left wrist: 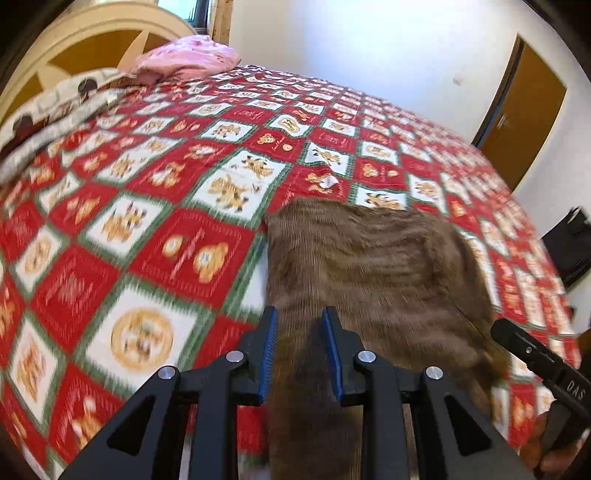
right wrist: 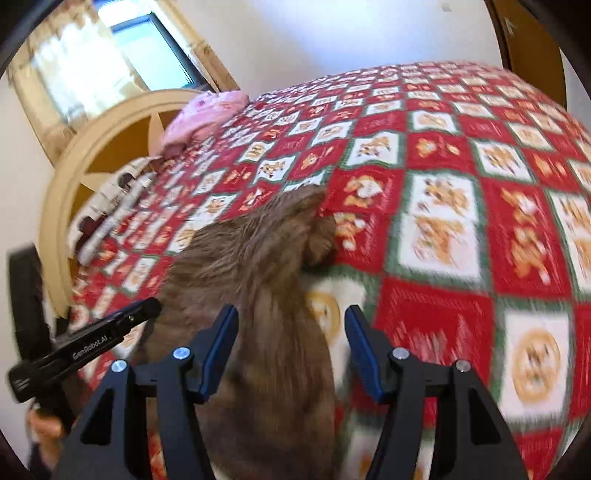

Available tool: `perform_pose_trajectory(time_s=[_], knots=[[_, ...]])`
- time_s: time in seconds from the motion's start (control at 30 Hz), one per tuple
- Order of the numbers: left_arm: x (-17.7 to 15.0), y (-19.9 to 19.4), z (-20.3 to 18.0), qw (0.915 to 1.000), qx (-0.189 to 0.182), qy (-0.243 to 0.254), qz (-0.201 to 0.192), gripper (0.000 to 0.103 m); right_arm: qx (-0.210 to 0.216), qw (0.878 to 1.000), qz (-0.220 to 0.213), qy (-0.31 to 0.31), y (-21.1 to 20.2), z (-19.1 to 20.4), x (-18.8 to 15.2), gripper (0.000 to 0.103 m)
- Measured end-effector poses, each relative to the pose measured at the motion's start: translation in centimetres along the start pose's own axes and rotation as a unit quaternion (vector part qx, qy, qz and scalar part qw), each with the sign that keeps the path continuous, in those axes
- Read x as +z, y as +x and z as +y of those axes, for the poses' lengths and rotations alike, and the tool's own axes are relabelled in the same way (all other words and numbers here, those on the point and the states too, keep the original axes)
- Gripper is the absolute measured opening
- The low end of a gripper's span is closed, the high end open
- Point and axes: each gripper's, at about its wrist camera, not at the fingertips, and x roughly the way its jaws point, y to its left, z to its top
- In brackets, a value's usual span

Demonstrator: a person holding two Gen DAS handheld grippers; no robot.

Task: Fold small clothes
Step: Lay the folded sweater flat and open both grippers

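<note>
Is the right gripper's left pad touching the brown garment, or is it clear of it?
Cannot tell. In the right wrist view the brown garment runs between the right gripper fingers, whose jaws stand wide, but blur hides whether the pad meets it.

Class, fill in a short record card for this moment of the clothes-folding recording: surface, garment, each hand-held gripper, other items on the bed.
surface: bed with red, white and green patchwork bedspread
garment: brown fuzzy garment, lying on the bedspread, blurred by motion
left hand-held gripper: jaws narrowly apart, garment edge running between the blue pads; contact unclear
right hand-held gripper: jaws wide apart over the garment, pads not pressing it
other items: pink cloth and white patterned cloth near the headboard
</note>
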Motion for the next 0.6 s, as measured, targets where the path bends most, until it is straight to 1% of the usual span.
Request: perform_pose_trajectory(time_s=[0.03,0.1,0.17,0.23,0.27,0.3,0.33,0.37,0.4,0.43,0.47,0.5,0.53,0.57,0.6], knots=[[-0.8,-0.5,0.0,1.0,-0.008,-0.001,0.001,0.026,0.008,1.0,0.001,0.007,-0.8,-0.3,-0.6,0.072],[-2.6,-1.5,0.6,0.9997,-0.024,-0.003,0.003,0.026,0.015,1.0,0.006,0.014,-1.7,-0.4,-1.8,0.075],[-3.9,-2.1,0.4,0.9993,-0.038,0.005,0.003,0.026,0.02,1.0,0.016,0.011,-2.0,-0.2,-3.2,0.075],[-4.9,-2.6,-0.1,0.999,-0.042,0.014,0.001,0.027,0.019,0.999,0.029,0.003,-1.4,0.3,-4.5,0.075],[-5.3,-2.6,-0.3,0.999,-0.04,0.018,0.0,0.03,0.018,0.999,0.037,0.003,-1.0,0.5,-4.8,0.074],[-5.6,-2.5,-0.5,0.999,-0.04,0.017,0.004,0.035,0.021,0.999,0.045,0.004,-0.5,0.6,-5.3,0.073],[-5.8,-2.2,-0.4,0.999,-0.042,0.01,0.01,0.037,0.021,0.998,0.056,0.004,0.3,0.9,-5.8,0.07],[-6.0,-2.0,-0.2,0.9988,-0.047,0.0,0.017,0.037,0.015,0.998,0.062,-0.001,0.7,1.2,-6.2,0.069],[-6.3,-1.9,-0.1,0.9986,-0.05,-0.009,0.017,0.037,-0.002,0.998,0.058,-0.018,0.8,1.9,-6.7,0.067],[-6.4,-1.9,-0.2,0.9988,-0.047,-0.013,0.011,0.037,-0.018,0.998,0.054,-0.035,0.9,2.5,-6.8,0.059],[-6.5,-1.9,-0.4,0.999,-0.042,-0.009,0.009,0.037,-0.03,0.997,0.058,-0.048,1.1,3.0,-6.9,0.045],[-6.5,-1.9,-0.6,0.9993,-0.036,-0.003,0.01,0.037,-0.039,0.996,0.063,-0.052,1.3,3.2,-6.9,0.04],[-6.5,-1.8,-0.8,0.9995,-0.03,0.002,0.01,0.037,-0.045,0.995,0.068,-0.049,1.4,3.3,-6.8,0.03],[-6.4,-1.9,-1.1,0.9996,-0.025,0.006,0.012,0.031,-0.038,0.996,0.072,-0.04,1.5,3.2,-6.7,0.025],[-6.4,-1.9,-1.2,0.9995,-0.024,0.009,0.015,0.022,-0.029,0.996,0.079,-0.025,1.5,3.2,-6.6,0.024]])
